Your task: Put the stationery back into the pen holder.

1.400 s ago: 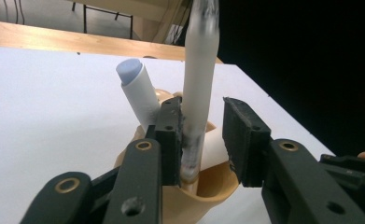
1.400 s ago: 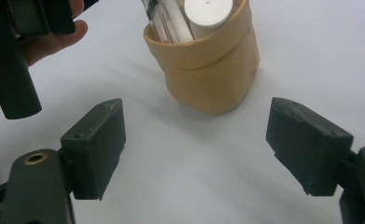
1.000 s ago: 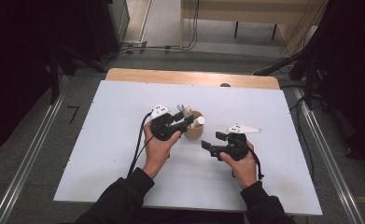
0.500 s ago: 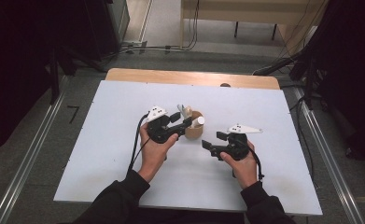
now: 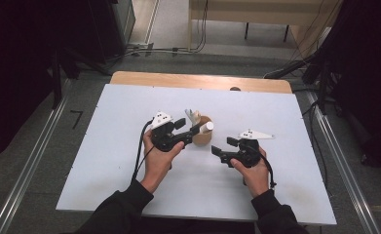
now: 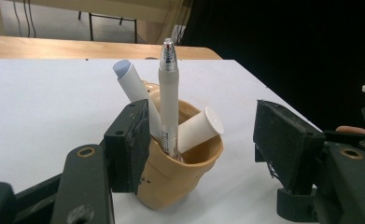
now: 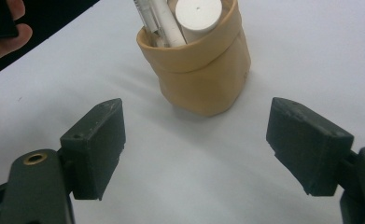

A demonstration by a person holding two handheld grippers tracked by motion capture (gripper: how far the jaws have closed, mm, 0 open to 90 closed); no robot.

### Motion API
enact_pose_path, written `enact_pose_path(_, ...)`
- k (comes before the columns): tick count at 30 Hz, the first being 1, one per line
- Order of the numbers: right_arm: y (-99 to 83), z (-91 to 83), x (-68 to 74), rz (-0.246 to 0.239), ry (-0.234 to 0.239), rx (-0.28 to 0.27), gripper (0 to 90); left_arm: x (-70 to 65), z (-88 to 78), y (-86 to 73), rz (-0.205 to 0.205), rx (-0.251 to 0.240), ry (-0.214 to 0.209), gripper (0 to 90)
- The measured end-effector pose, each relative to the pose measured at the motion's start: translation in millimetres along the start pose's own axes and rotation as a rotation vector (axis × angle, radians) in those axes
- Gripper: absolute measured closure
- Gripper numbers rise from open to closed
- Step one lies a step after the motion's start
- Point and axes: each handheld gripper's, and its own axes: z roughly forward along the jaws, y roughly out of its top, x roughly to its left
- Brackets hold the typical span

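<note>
A tan cup (image 5: 203, 135) stands mid-table holding a white pen (image 6: 168, 93), a white tube with a grey-blue tip (image 6: 129, 80) and a white cylinder (image 6: 201, 128). My left gripper (image 5: 188, 130) points at the cup from the left. Its jaws have just been opening: in the left gripper view (image 6: 208, 140) one pad sits beside the cup's (image 6: 180, 175) left wall and the other stands well off to the right. My right gripper (image 5: 223, 146) rests right of the cup, open, with bare table between its jaws (image 7: 194, 149) and the cup (image 7: 203, 70) a short way ahead.
The white tabletop (image 5: 129, 112) has a wooden strip (image 5: 198, 80) along its far edge. Dark floor and metal rails (image 5: 27, 165) flank the table. A fingertip (image 7: 5, 35) of the left hand is at the top left of the right gripper view.
The left gripper's jaws have spread wider around the cup, and that hand has eased back a little to the left. The right hand and the cup have stayed put.
</note>
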Motion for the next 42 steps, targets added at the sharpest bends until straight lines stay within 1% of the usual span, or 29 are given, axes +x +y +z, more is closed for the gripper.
enact_pose_path(11, 0.5, -3.2, -0.8, 0.0, -0.012, -0.012, 18.3, 2.9, -11.6, -3.8, -0.004, 0.0, 0.008, 31.1)
enact_pose_path(16, 0.4, -4.1, -0.8, -0.002, -0.019, -0.012, 18.2, 5.2, -14.1, -6.6, -0.009, 0.004, 0.009, 28.3)
enact_pose_path(18, 0.4, -4.7, -0.9, -0.003, -0.02, -0.013, 18.2, 6.6, -14.6, -7.6, -0.009, 0.008, 0.017, 27.2)
enact_pose_path(25, 0.5, -8.1, -3.3, 0.002, -0.031, -0.022, 18.2, 11.2, -18.4, -11.5, -0.015, 0.013, 0.024, 26.1)
enact_pose_path(29, 0.5, -11.1, -5.0, 0.005, -0.039, -0.028, 18.1, 13.2, -22.8, -16.1, -0.011, 0.02, 0.028, 25.6)
enact_pose_path(33, 0.4, -13.6, -6.6, 0.004, -0.047, -0.033, 18.1, 17.6, -27.2, -21.3, -0.009, 0.037, 0.039, 23.3)
enact_pose_path(35, 0.1, -14.6, -7.1, 0.003, -0.051, -0.034, 18.1, 20.8, -29.5, -23.4, -0.016, 0.042, 0.053, 23.1)
enact_pose_path(39, -0.5, -16.3, -7.8, 0.007, -0.054, -0.034, 18.0, 25.4, -32.6, -25.7, -0.03, 0.047, 0.059, 22.2)
enact_pose_path(42, -0.8, -17.6, -8.5, 0.009, -0.058, -0.036, 18.0, 27.1, -35.0, -25.9, -0.027, 0.049, 0.065, 21.4)
